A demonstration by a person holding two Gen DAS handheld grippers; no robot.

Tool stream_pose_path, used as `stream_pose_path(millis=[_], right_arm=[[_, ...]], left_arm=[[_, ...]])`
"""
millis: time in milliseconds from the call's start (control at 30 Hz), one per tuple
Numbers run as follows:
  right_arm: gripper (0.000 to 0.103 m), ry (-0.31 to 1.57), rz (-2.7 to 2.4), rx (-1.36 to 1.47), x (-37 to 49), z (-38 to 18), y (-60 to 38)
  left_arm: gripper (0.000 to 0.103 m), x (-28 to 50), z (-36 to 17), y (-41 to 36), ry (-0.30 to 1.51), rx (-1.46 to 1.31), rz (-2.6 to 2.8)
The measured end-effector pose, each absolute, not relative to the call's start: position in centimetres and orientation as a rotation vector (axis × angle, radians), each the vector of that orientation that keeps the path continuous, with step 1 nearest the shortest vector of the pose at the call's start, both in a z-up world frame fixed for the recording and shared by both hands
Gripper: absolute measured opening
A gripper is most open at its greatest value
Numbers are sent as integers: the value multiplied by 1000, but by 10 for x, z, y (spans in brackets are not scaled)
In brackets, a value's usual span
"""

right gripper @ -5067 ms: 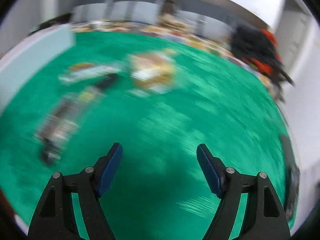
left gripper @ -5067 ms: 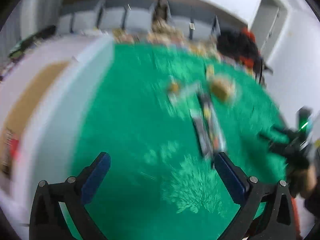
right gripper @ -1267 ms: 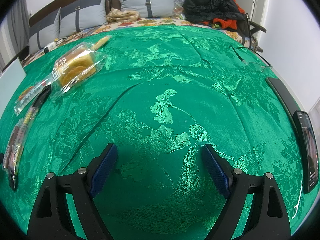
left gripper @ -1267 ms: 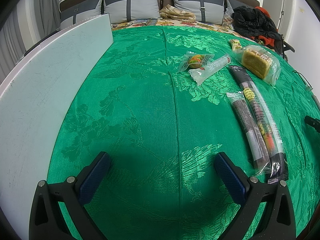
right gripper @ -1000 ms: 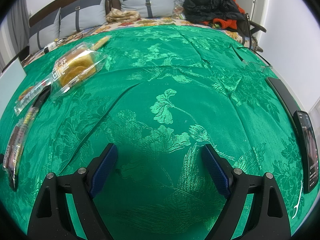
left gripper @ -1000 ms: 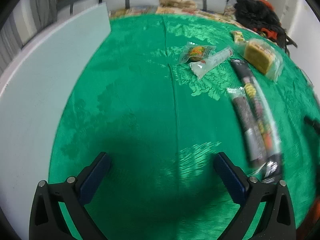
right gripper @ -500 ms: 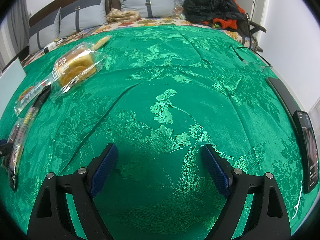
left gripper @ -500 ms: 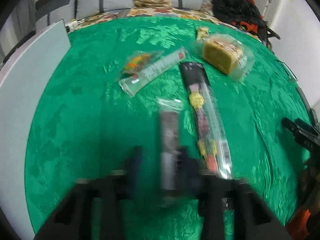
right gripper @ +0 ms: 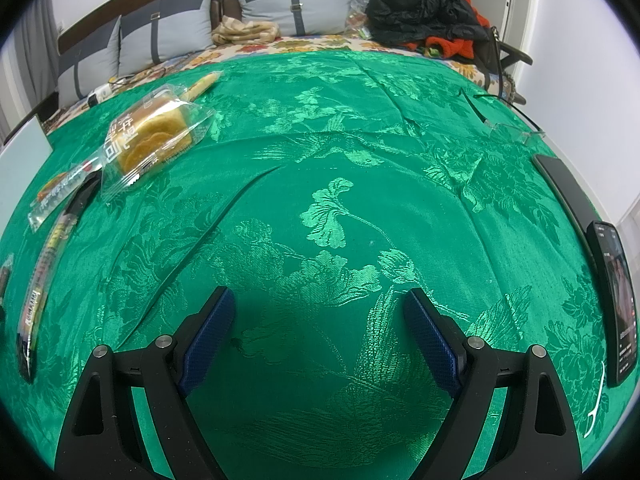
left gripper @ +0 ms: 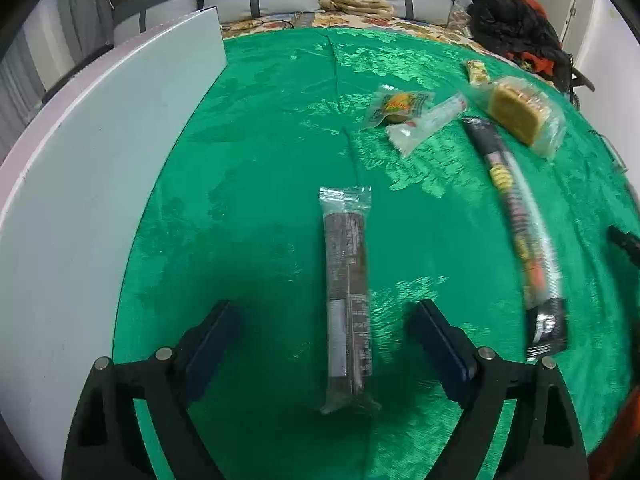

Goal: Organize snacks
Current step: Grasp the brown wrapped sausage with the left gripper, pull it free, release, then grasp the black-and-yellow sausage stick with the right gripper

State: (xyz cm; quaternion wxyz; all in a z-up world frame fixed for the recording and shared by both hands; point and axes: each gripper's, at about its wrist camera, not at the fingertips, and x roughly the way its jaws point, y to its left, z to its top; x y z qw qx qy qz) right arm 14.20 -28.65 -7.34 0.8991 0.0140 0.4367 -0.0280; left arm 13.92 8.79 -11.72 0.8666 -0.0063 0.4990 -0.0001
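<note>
Left wrist view: showed the left gripper [left gripper: 326,346] with jaws spread wide, having just reopened after being nearly pressed together half a second before. Held nothing; the dark snack stick [left gripper: 347,292] lay flat on the green cloth [left gripper: 256,184] between the blue pads [left gripper: 439,347], touching neither. Had shifted since a second ago, when that stick lay off to the right, just beside the long black packet [left gripper: 516,220]; now sat well apart from it, nearer the middle of the cloth and closer to the white board [left gripper: 92,184] along the left edge. Left the other snacks where they were toward the far right corner: the orange-labelled packet [left gripper: 400,106], the clear wrapper [left gripper: 426,124] touching it, the wrapped bread [left gripper: 520,114] and a small yellow bar [left gripper: 478,72] beyond it.

Right wrist view: showed the right gripper [right gripper: 320,334] with jaws likewise spread and nothing between them, over bare cloth [right gripper: 352,184]. Matched the earlier frames, apart from the end of the moved stick barely visible at the left rim. Gave what the other view lacked: a phone [right gripper: 618,300] at the right edge of the cloth, a dark strip [right gripper: 560,188] behind it, and a white floss pick [right gripper: 594,404] near the right corner. Caught the bread [right gripper: 154,136] and black packet [right gripper: 48,264] at the left edge only.
</note>
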Motion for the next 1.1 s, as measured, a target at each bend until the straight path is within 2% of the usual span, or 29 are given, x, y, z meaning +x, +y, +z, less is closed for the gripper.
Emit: stream_pose_path(millis=[133,800,933,1000,1100], right_arm=[[89,904,-58,29,142,-73,-286],[90,906,-61,30,142,-74,-287],[89,994,-74,84,151,-65,-281],[89,960,14,202,147,-50,-265],[89,972,172,230,152,-32,-208]], left_arm=[[103,140,-121,94,1012,-37,29],[103,136,-122,95,951,-37,28],[103,135,-122,96,951,-39,28],[103,135,-122,96,951,-39,28],[103,135,-122,96,951,-39,27]])
